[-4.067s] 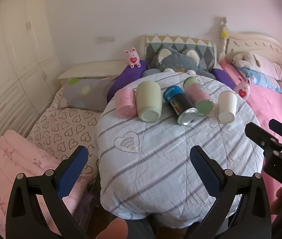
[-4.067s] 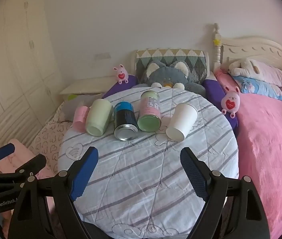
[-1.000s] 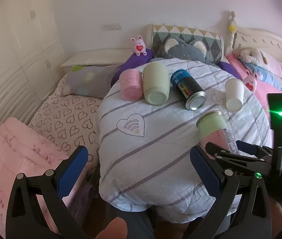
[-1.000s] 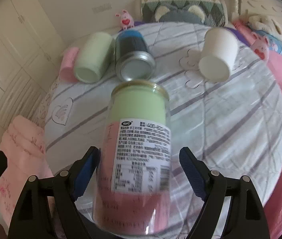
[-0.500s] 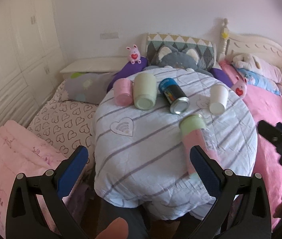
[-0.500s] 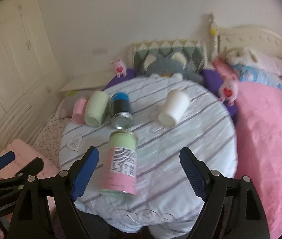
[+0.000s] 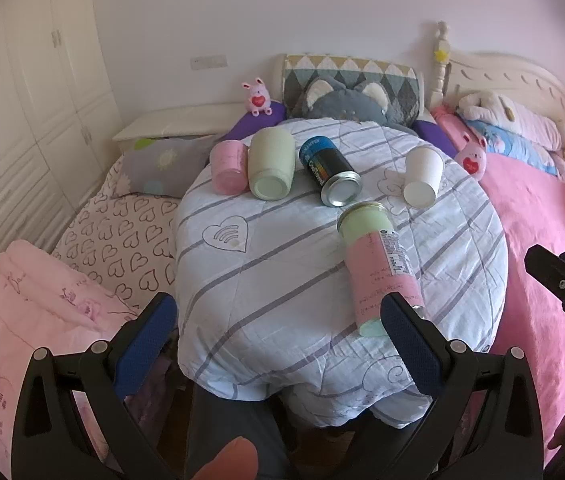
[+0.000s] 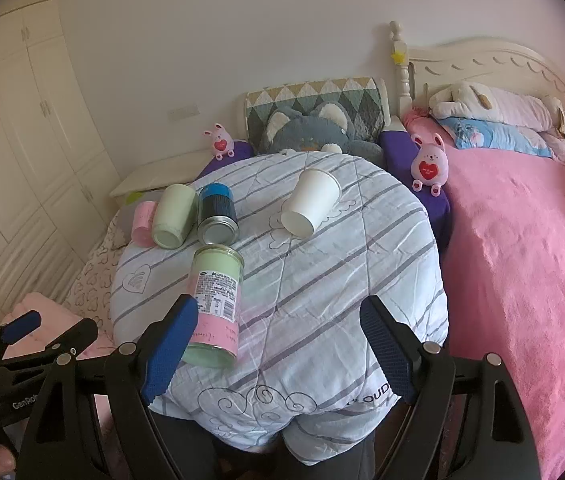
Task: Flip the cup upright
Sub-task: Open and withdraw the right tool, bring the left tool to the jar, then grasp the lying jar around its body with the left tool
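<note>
A tall green cup with a pink label [image 7: 378,270] stands upright near the front of the round cloth-covered table [image 7: 282,272]; it also shows in the right wrist view [image 8: 214,304]. A pink cup [image 7: 227,167], a pale green cup [image 7: 271,164], a blue-black can [image 7: 328,172] and a white paper cup [image 7: 422,178] lie on their sides at the back. My left gripper [image 7: 278,344] is open and empty, back from the table's front edge. My right gripper [image 8: 278,344] is open and empty, just right of the standing cup.
A bed with a pink blanket [image 8: 522,260] lies to the right of the table. Pillows and plush toys [image 7: 342,98] sit behind it. A heart-print cover [image 7: 122,232] and pink bedding [image 7: 22,308] lie to the left. White wardrobes [image 7: 22,100] line the left wall.
My right gripper let go of the green and pink cup, which now stands upright on the table, and drew back. Both grippers moved away from the table.
</note>
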A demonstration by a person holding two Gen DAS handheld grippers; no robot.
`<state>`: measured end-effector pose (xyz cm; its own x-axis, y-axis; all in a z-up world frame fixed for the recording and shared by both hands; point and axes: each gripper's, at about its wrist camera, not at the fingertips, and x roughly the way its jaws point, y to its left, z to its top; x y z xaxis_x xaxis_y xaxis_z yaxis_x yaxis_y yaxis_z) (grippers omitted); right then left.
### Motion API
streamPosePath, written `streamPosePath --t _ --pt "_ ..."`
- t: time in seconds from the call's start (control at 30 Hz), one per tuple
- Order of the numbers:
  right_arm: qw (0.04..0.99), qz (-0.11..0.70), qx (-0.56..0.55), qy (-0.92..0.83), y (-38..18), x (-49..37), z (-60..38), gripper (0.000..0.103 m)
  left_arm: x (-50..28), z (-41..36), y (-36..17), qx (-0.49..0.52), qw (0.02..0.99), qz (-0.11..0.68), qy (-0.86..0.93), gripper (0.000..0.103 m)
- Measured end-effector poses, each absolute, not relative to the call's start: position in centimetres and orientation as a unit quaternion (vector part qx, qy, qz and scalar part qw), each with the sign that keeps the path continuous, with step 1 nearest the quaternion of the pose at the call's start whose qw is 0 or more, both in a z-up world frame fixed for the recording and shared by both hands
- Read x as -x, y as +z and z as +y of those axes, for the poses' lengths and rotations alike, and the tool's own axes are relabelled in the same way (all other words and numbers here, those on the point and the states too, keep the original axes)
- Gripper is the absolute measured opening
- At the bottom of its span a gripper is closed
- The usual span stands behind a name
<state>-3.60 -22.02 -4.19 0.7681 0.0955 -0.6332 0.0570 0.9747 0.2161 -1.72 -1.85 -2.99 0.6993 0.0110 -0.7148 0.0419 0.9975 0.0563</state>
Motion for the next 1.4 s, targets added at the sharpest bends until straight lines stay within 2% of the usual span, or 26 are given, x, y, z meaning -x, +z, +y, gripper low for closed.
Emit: streamPosePath --t 0.87,1.4 --pt "0.934 0.339 -0.109 0.008 -4.4 3.8 -23.1 0.084 2.0 -3.9 -3.0 -0.043 0.918 0.393 -0.021 0.103" --pt "0.929 0.349 -0.123 0.017 -5.5 1.7 -26.4 0.084 -2.1 -8.2 -4.9 -0.040 0.893 0.448 -0.032 0.103"
